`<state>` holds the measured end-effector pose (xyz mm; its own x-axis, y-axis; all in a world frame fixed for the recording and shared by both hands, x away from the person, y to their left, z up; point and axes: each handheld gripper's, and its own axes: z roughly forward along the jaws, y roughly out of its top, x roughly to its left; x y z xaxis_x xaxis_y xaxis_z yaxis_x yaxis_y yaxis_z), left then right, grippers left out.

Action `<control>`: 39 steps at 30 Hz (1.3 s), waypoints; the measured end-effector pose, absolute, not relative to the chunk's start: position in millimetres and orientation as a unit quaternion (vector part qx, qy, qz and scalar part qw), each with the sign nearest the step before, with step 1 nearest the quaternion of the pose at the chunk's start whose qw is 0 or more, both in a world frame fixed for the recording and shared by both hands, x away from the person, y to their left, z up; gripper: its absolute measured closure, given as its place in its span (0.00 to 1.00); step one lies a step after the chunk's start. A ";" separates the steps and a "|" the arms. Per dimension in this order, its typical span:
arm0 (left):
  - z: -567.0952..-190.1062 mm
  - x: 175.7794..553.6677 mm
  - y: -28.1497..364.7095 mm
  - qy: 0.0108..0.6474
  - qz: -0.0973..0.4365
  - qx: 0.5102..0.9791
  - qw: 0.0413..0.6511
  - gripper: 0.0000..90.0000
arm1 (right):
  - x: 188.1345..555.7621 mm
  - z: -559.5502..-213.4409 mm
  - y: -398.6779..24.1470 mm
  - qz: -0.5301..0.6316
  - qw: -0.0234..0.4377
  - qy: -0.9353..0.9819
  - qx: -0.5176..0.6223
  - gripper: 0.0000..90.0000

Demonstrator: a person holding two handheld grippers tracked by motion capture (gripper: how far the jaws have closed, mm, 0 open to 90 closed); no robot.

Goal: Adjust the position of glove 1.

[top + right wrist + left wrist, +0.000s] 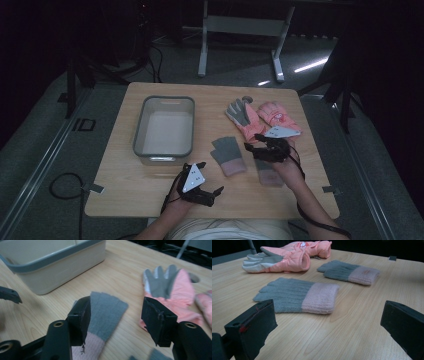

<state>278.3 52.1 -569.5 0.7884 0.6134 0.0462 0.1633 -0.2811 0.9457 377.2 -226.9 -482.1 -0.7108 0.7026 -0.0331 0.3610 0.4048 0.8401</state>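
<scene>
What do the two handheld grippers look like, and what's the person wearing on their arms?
Both grippers are black with two blocky black jaws. The left gripper and the right gripper each carry a grey three-cornered plate on top, and a black cable trails from each along the forearm. One left jaw pad has red marks on its worn edge. The forearms are bare, with no sleeves.

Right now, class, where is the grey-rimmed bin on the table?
In the high view the bin sits on the table's left half, left of the knit gloves and beyond the left gripper.
</scene>
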 end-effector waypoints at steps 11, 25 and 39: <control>-569.5 278.0 51.8 0.250 0.207 0.774 0.544 0.00 | 404.0 -518.2 -194.9 0.395 0.163 0.848 0.314 0.57; -569.6 277.5 51.9 0.250 0.208 0.772 0.546 0.00 | 428.1 -545.2 -172.2 0.351 0.130 0.879 0.295 0.68; -569.6 276.8 51.7 0.253 0.209 0.772 0.544 0.00 | 428.9 -545.3 -152.3 0.295 0.130 0.888 0.328 0.94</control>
<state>276.8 51.7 -569.6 0.7845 0.6183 0.0469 0.1638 -0.2796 0.9461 428.9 -152.3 -545.3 -0.7519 0.6582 -0.0370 0.5055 0.6117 0.6085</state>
